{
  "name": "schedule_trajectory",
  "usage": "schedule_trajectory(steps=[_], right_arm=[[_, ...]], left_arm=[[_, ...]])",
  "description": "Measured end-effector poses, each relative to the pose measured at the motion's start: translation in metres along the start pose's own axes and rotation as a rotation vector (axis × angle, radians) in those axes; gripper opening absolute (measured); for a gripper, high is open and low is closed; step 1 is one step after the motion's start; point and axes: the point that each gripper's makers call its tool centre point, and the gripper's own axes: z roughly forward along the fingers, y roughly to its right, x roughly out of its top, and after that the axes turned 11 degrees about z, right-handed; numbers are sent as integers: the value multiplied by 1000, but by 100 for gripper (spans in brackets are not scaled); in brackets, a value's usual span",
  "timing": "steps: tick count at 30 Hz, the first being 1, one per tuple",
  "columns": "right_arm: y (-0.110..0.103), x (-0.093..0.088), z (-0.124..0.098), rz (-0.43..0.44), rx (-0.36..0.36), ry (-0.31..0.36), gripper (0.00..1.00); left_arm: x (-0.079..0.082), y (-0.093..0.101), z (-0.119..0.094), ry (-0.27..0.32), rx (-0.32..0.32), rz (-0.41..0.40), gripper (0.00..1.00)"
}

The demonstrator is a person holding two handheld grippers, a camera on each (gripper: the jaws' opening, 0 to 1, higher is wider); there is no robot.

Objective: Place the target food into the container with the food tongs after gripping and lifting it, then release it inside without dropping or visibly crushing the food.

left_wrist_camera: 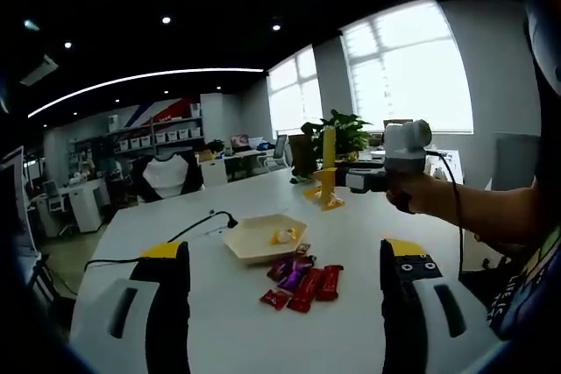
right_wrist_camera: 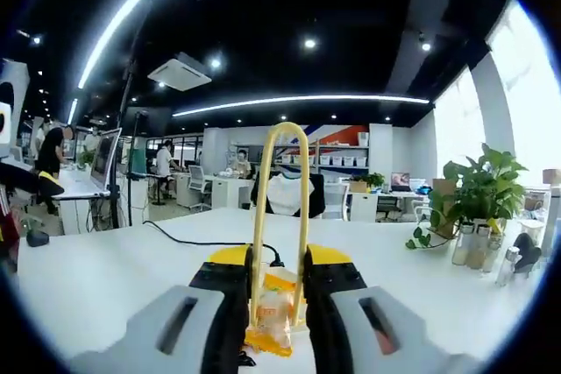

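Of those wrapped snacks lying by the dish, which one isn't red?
The purple-wrapped snack, lying in the middle of the pile beside the hexagonal dish. The red-wrapped snacks around it are all red.

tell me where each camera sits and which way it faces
Left gripper view: rides the left gripper, jaws open, facing across the white table at the tray, red snack packs and the right gripper.
Right gripper view: rides the right gripper, jaws squeezing yellow tongs around a food packet, facing the office.
Shared: table, tongs, plant.

Open office, black ceiling (right_wrist_camera: 289,6), bright windows (left_wrist_camera: 408,67), white desks (right_wrist_camera: 96,278), shelving (left_wrist_camera: 162,133)
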Motion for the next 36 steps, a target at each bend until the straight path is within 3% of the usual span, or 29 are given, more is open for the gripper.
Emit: schedule_trajectory(steps=[6, 8, 10, 11, 12, 16, 19, 23, 27, 30, 36], right_arm=[[-2, 6, 27, 36, 63, 17, 17], [-3, -4, 41, -35, 79, -12, 17], [0, -12, 50, 10, 77, -15, 17], [2, -22, 54, 57, 77, -56, 17], [4, -23, 55, 38, 83, -56, 17], [23, -29, 37, 40, 78, -42, 19], [60, -43, 20, 1, -8, -73, 20], [101, -59, 6, 50, -68, -87, 20], [119, -72, -2, 55, -101, -114, 20], [123, -73, -2, 61, -100, -99, 20], [136, -69, 1, 71, -57, -75, 21]], left_arm=[[2, -3, -1, -1, 9, 2, 95], [2, -3, -1, 2, 11, 0, 95], [1, -3, 1, -4, 10, 1, 95], [0, -2, 1, -4, 9, 2, 95], [1, -2, 1, -4, 9, 1, 95], [1, 0, 2, -2, 7, 4, 95], [-1, 1, 3, -4, 2, -1, 95], [-3, 5, 5, -13, -12, 6, 95], [-4, 5, 6, -18, -14, 7, 94], [-5, 4, 8, -23, -11, 5, 94], [0, 5, 8, -20, -8, 14, 94]])
